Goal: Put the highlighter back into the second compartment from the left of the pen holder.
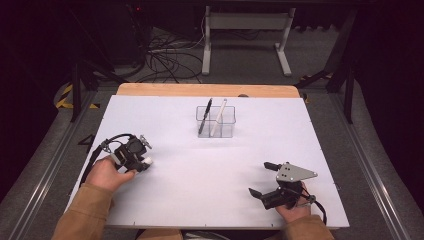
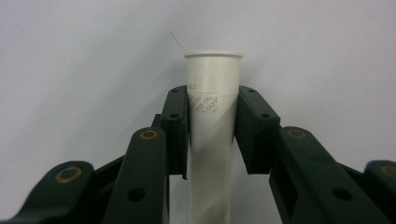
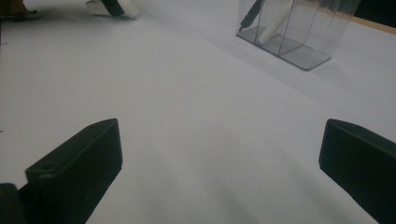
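- My left gripper (image 2: 212, 130) was clenched on a white tube (image 2: 212, 93), pads pressing both its sides below the flanged rim, at about eight o'clock on the white table (image 1: 210, 165).
- My right gripper (image 1: 265, 177) rested at four o'clock, jaws spread wide, holding nothing.
- The clear organizer (image 1: 216, 121) stood toward twelve o'clock, a black pen (image 1: 205, 116) and a white pen (image 1: 218, 117) leaning in it.

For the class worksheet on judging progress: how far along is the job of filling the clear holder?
Done: a black pen and a white pen stand in the clear holder. In hand: the left tongs are shut on a white tube near the table's left. Left: carrying it to the holder; the right tongs rest open with nothing between them.
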A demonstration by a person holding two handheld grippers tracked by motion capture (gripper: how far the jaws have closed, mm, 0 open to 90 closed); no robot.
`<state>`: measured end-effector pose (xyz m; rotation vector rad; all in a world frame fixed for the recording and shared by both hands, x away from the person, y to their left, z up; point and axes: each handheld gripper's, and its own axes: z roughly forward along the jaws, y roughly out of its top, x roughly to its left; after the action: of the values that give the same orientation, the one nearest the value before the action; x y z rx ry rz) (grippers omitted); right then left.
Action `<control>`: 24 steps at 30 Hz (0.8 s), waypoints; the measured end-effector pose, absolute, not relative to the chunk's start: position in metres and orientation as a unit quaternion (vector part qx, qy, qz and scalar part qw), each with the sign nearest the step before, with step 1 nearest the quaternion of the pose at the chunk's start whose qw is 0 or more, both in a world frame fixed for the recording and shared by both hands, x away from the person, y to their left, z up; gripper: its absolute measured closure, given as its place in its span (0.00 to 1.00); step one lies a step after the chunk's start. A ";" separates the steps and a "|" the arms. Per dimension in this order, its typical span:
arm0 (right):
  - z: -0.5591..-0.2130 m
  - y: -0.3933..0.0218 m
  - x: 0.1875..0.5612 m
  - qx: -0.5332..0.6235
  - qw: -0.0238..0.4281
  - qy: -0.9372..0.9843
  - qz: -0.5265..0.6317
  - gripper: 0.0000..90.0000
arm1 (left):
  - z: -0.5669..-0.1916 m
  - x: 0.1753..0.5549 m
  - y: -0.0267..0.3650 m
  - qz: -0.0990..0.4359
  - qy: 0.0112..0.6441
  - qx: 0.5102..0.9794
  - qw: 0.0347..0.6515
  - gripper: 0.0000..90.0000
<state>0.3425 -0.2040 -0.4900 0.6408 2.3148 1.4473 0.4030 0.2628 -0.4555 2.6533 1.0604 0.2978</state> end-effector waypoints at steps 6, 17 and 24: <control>-0.490 -0.204 0.342 0.225 0.170 0.814 0.508 0.00 | -0.448 0.400 0.264 0.110 0.364 0.914 0.146 0.75; -0.490 -0.204 0.342 0.227 0.168 0.813 0.509 0.00 | -0.435 0.395 0.268 0.118 0.362 0.907 0.177 0.75; -0.490 -0.204 0.343 0.228 0.168 0.813 0.509 0.00 | -0.425 0.389 0.267 0.130 0.356 0.904 0.198 0.75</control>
<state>0.3427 -0.2040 -0.4901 0.6478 2.3120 1.4468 0.3892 0.2672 -0.4249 2.5283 0.9964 0.3650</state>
